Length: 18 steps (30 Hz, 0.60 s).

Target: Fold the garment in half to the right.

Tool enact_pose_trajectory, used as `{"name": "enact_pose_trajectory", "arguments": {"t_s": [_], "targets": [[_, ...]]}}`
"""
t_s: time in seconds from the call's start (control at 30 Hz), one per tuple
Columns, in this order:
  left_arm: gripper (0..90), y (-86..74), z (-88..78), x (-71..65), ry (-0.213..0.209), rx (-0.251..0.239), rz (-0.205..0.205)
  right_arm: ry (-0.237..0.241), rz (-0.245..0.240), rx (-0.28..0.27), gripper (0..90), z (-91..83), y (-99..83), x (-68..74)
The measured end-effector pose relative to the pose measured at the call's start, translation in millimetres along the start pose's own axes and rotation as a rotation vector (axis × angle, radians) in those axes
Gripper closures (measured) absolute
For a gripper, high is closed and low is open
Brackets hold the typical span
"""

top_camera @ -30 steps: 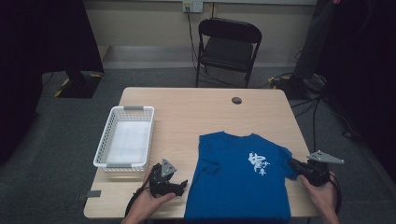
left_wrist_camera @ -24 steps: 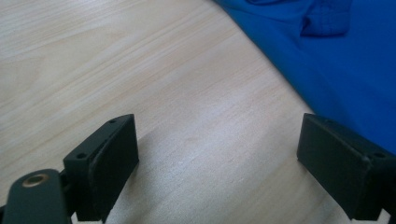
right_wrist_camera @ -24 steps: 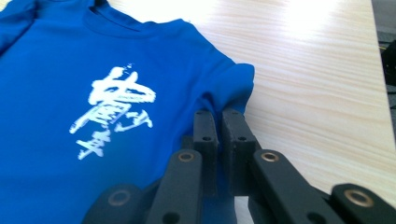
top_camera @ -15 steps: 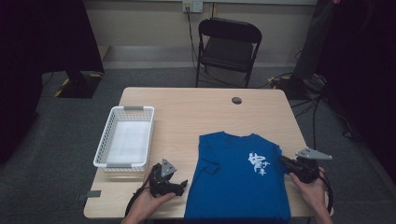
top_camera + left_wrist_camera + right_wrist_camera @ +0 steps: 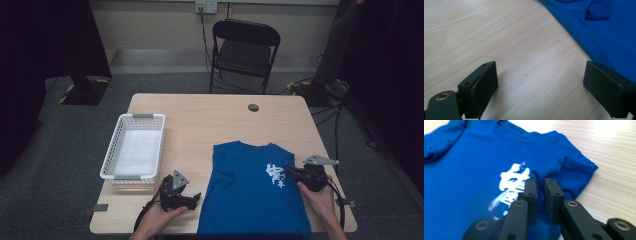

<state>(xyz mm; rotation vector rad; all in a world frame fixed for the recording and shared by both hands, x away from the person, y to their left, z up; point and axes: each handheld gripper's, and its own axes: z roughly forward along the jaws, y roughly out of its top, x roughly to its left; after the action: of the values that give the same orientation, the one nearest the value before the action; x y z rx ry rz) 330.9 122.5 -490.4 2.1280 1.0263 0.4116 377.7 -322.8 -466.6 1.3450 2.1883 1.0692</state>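
The left gripper (image 5: 192, 199) rests on the table (image 5: 210, 120) with its jaws spread wide over bare wood, the blue T-shirt (image 5: 252, 195) just beside it on its right. The right gripper (image 5: 540, 181) sits over the shirt's right sleeve, next to the white print (image 5: 511, 182); its jaws have just been opening a crack, with a narrow gap and no cloth pinched between them. Beyond the left gripper stands a white basket (image 5: 132, 175); farther off, a black chair (image 5: 242, 50).
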Motion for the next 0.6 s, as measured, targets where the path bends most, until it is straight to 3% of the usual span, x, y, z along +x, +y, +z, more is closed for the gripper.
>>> {"name": "enact_pose_trajectory", "arguments": {"t_s": [0.17, 0.4, 0.6], "targets": [[11.9, 0.0, 0.0, 0.0, 0.0, 0.0, 0.0, 0.032, 0.003, -0.003, 78.9, 5.3, 2.4, 5.1], [11.9, -0.1, -0.1, -0.1, 0.0, 0.0, 0.0, 0.115, -0.007, -0.042, 77.6, 5.9, 11.6, 20.0], [11.9, -0.6, -0.3, 0.1, 0.0, -0.001, 0.001, 0.111, -0.02, -0.055, 70.3, 1.7, 18.1, 26.6]]}}
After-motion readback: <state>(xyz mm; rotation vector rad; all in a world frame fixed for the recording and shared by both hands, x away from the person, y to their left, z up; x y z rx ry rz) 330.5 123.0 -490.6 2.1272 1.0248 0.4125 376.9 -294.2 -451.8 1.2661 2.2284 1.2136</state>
